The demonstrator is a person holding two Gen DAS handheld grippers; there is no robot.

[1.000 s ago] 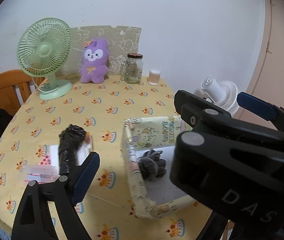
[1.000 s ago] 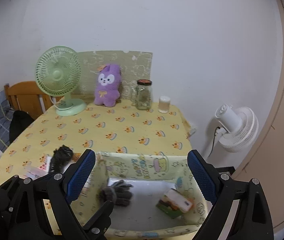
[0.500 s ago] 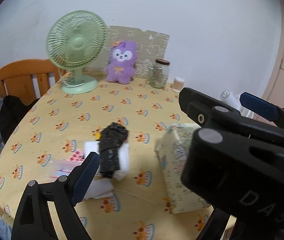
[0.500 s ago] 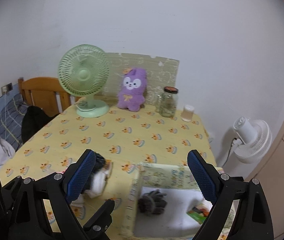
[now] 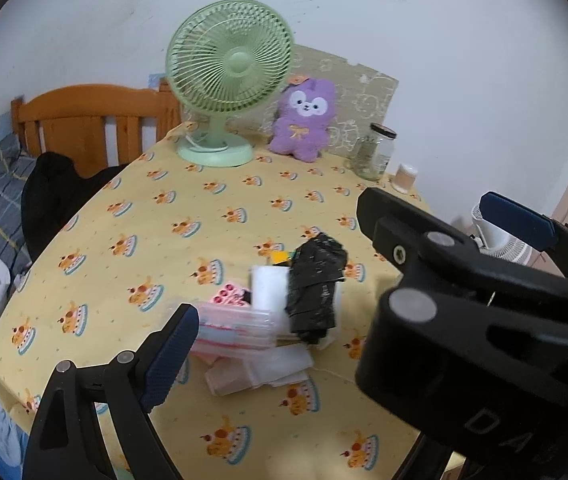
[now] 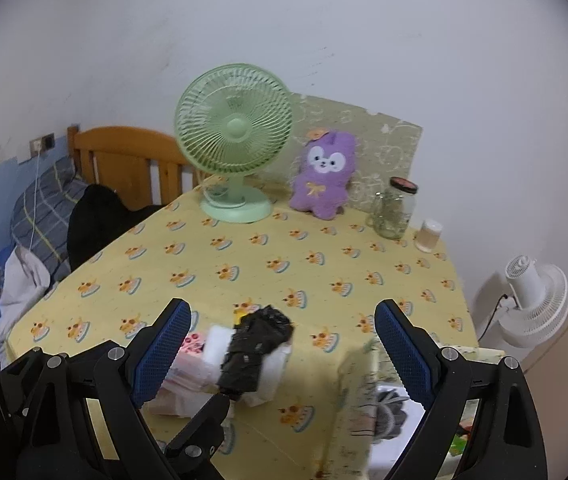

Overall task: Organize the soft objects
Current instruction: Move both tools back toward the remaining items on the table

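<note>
On the tabletop (image 6: pixel 324 240) the black bundle (image 6: pixel 258 354) lies atop flat packets (image 5: pixel 240 326), its long axis running 12 to 6. It sits between the right gripper (image 6: pixel 280 354)'s wide, empty jaws. The left gripper (image 5: pixel 344 300), also agape and empty, has it just right of centre, so the right looks better placed.

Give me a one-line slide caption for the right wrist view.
Open right gripper above a black bag bundle on the yellow tablecloth, fabric box alongside.

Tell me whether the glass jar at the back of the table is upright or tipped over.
Upright. The glass jar stands on its base on the table, its dark lid on top, beside the purple plush toy.
</note>
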